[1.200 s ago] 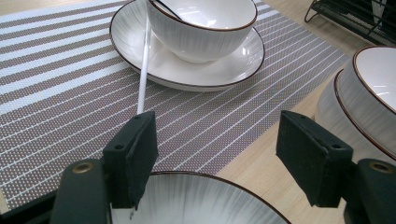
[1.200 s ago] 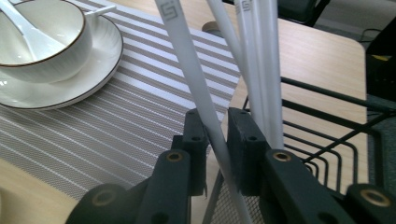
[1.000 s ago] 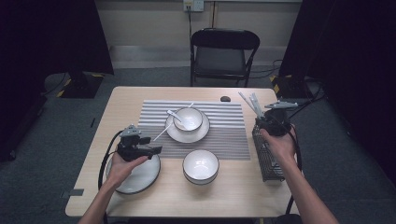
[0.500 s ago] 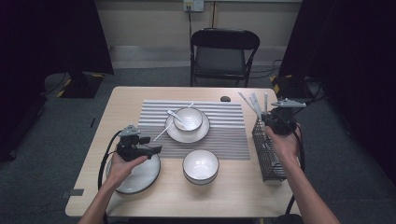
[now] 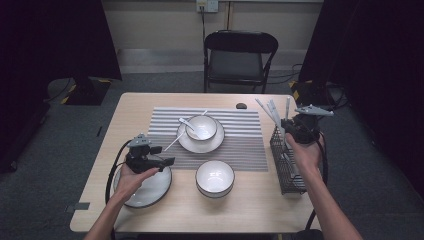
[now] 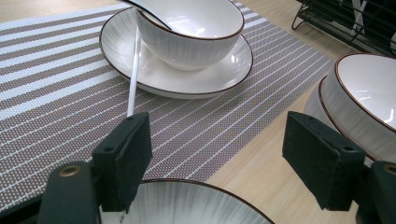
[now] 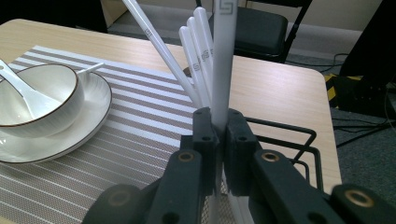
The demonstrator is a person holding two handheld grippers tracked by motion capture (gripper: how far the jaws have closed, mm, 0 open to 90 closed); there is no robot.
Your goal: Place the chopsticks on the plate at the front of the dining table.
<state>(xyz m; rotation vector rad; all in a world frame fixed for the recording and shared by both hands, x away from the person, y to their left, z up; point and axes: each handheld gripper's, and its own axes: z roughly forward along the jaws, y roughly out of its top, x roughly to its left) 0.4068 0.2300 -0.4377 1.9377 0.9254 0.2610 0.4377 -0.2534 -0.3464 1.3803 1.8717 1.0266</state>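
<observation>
The right gripper's fingers (image 7: 205, 140) are clamped on a white chopstick (image 7: 223, 60), its lower end hidden; the left gripper's fingers (image 6: 126, 158) are held wide, having just been opening, with nothing between them.

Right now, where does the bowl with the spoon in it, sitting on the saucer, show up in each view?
High view: bowl with the spoon at the centre of the striped mat, beyond the empty bowl.
Left gripper view: top centre, on its saucer, ahead of the open tongs.
Right gripper view: far left, spoon handle leaning inside.
Shared landmark: the striped mat under the saucer.
</observation>
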